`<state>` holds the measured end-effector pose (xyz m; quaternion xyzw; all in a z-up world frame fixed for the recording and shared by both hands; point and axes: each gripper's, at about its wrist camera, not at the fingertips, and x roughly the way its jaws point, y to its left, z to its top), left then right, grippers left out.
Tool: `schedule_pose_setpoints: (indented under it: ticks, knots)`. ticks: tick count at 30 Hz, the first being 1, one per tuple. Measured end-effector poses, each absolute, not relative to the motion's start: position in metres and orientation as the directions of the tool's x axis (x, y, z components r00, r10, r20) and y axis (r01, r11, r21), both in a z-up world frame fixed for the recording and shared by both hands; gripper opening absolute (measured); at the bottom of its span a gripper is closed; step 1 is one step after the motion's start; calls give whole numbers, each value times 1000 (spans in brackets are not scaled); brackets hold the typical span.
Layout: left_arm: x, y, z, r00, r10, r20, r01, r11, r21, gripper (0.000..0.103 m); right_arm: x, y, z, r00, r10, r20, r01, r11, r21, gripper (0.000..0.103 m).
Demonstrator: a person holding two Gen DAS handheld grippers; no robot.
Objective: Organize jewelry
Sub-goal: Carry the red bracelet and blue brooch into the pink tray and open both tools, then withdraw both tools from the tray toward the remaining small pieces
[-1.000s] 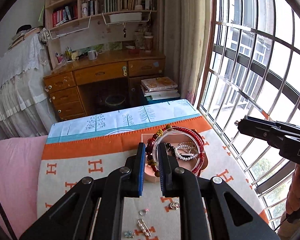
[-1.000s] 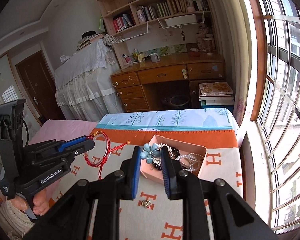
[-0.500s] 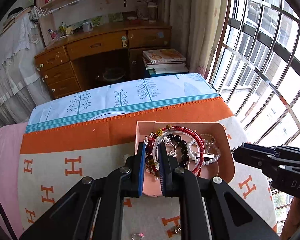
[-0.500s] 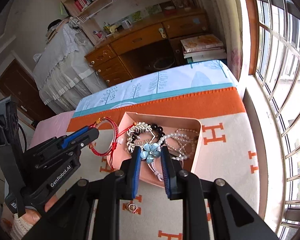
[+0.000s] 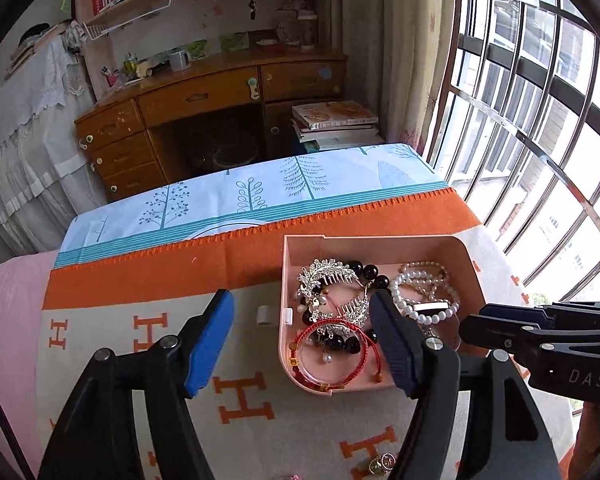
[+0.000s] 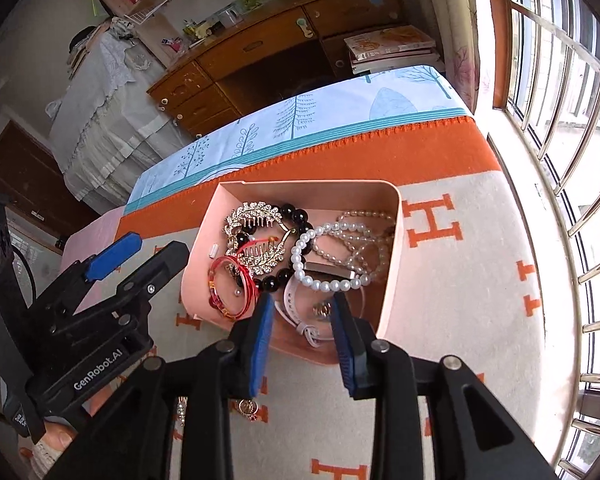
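A pink tray (image 5: 471,258) (image 6: 392,276) sits on the orange-and-cream cloth and holds jewelry. A red string bracelet (image 5: 360,350) (image 6: 220,280) lies in its near left corner, beside rhinestone hair combs (image 5: 326,274) (image 6: 256,216), black beads and pearl bracelets (image 5: 424,296) (image 6: 328,256). My left gripper (image 5: 302,336) is open and empty, its jaws wide over the tray's left wall. My right gripper (image 6: 302,320) is open and empty over the tray's near edge, above a white watch strap (image 6: 296,312). The blue flower piece is not visible.
Small loose pieces lie on the cloth near me: a gold charm (image 5: 380,464) (image 6: 247,406) and a pin (image 6: 181,408). A wooden desk (image 5: 204,100) and stacked books (image 5: 336,122) stand beyond the table. A barred window (image 5: 540,120) runs along the right.
Both grippers have opened. The red string bracelet left my left gripper and now lies in the tray. The blue flower piece left my right gripper. Both grippers came lower over the tray.
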<state>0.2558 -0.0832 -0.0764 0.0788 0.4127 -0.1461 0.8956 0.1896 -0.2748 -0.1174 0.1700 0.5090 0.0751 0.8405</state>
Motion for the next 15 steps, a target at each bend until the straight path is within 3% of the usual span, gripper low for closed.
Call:
schedule_pose_setpoints:
  ticks: [15]
  knots:
    - [214,-67,-41,675,-197,-711,316,948,38,70,154,-257,-77,569,303,-765,-35,938,345,30]
